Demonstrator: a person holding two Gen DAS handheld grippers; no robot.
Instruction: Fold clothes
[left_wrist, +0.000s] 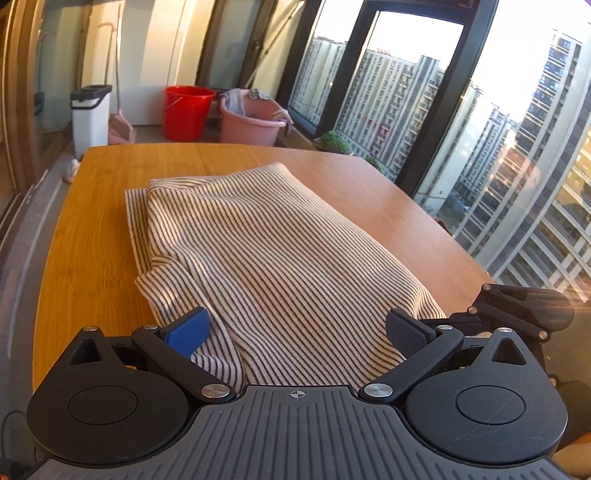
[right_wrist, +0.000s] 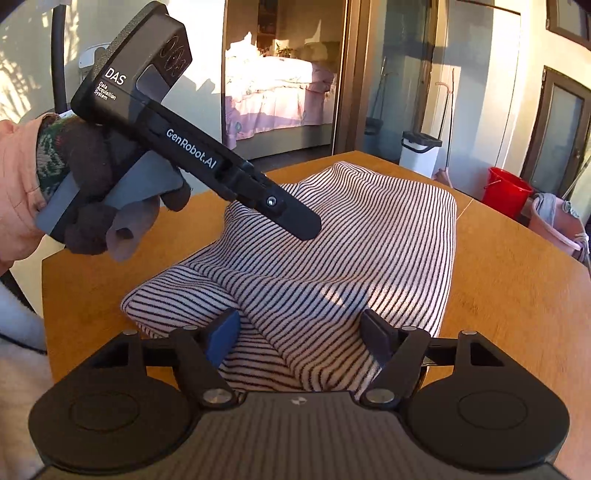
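A cream garment with thin dark stripes (left_wrist: 258, 251) lies folded in a thick bundle on the wooden table (left_wrist: 92, 236). My left gripper (left_wrist: 297, 328) is open, its fingers wide apart over the near end of the garment. In the right wrist view the garment (right_wrist: 351, 251) fills the table's middle. My right gripper (right_wrist: 299, 332) is open, its fingers astride a raised fold at the garment's near edge. The left gripper (right_wrist: 295, 218) also shows there, held by a gloved hand (right_wrist: 92, 177), its tip over the garment's far left part.
Beyond the table's far edge stand a white bin (left_wrist: 90, 114), a red bucket (left_wrist: 186, 110) and a pink basin (left_wrist: 253, 118). Tall windows (left_wrist: 480, 147) run along the right. A glass door to a bedroom (right_wrist: 280, 81) is behind the table.
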